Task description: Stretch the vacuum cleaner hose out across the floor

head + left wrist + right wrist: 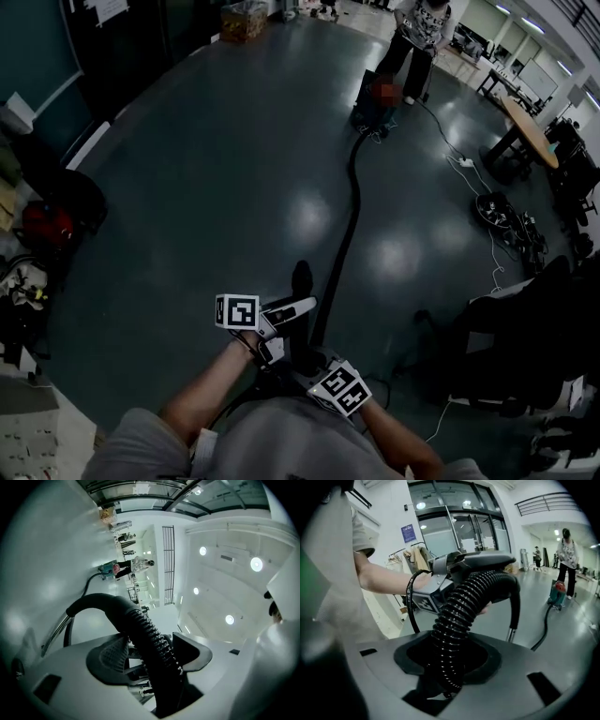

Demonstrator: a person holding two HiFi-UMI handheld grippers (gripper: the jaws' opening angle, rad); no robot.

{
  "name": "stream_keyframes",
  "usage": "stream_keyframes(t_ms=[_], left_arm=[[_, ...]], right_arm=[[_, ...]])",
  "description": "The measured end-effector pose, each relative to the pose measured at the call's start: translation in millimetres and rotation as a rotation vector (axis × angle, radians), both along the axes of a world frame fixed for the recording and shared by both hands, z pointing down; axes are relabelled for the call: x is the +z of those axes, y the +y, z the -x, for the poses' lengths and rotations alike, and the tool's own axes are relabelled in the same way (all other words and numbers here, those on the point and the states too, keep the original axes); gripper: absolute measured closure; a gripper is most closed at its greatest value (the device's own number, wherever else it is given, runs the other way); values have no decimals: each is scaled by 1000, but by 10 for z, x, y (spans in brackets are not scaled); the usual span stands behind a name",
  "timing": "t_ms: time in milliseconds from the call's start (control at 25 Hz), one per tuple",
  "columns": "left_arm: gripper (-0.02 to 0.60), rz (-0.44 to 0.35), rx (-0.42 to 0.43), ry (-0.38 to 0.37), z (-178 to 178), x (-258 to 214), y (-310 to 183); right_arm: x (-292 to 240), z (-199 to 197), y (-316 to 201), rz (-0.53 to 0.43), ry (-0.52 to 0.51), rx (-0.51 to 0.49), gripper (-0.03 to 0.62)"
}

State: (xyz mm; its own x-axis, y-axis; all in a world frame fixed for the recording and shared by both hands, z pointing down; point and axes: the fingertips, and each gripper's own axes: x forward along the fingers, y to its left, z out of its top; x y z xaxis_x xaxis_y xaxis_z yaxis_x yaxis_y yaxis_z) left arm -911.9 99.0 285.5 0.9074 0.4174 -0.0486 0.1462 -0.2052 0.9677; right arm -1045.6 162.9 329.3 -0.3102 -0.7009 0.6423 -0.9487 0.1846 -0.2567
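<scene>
The black ribbed vacuum hose runs over the dark floor from the vacuum cleaner far ahead to my grippers. My left gripper stands wide, and the hose passes between its jaws with the left pad showing bare beside it. Beyond the jaws the hose bends into a smooth black handle and a metal tube. My right gripper is shut on the ribbed hose closer to me, and its marker cube sits low in the head view.
A person stands behind the vacuum cleaner. A power strip with a white cable lies to the right, near a wooden table. Dark chairs crowd the right side. Bags sit at the left wall.
</scene>
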Motion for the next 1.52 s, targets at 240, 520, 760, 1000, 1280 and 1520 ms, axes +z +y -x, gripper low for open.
stream_keyframes(t_ms=[240,520,760,1000,1280,1520], left_arm=[[316,-125,31,118,477,-344,283],[373,-269,47,96,948,-544,597],[382,-298,64,85,1331,-663,451],[389,-334,145,100,1602,-615,396],[396,-392,274,140,1750,-526,300],[397,-464,363,131,1904,-444,99]], right_arm=[[29,636,98,-20,-63,-309,436],[101,921,219,-84,9,-510,430],[98,1163,69,-78,-42,-537,406],[83,1159,59,-51,-2,-483,388],[-98,985,14,-39,-8,-365,381],[-40,251,-321,-17,102,-163,381]])
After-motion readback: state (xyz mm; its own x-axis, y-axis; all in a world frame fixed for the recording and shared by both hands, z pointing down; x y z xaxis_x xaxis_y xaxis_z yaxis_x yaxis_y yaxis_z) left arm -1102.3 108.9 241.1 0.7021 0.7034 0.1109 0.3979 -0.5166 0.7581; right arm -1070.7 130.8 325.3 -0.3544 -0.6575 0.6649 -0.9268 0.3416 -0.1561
